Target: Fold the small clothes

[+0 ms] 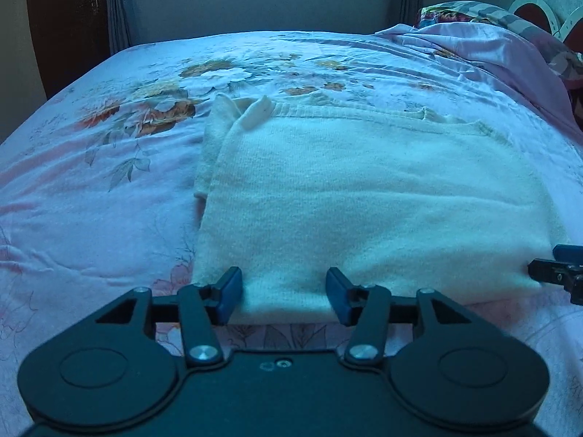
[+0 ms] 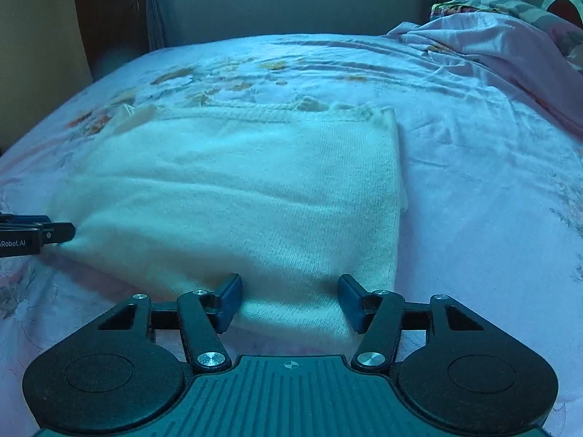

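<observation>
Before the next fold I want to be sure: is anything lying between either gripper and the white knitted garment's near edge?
Nothing visible is in the way. The left gripper and the right gripper are both open, each straddling the near edge of the white knitted garment, which lies on the floral bedsheet.

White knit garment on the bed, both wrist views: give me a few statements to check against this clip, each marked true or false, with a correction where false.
1. The white knit garment lies on a floral bedsheet. True.
2. The left gripper is clamped shut on the cloth. False: its jaws stand open, with the garment's near edge between them.
3. The right gripper is open at the near edge of the garment. True.
4. The garment hangs in the air between the grippers. False: it rests on the bed.
5. A crumpled pink cover lies at the far right of the bed. True.
</observation>
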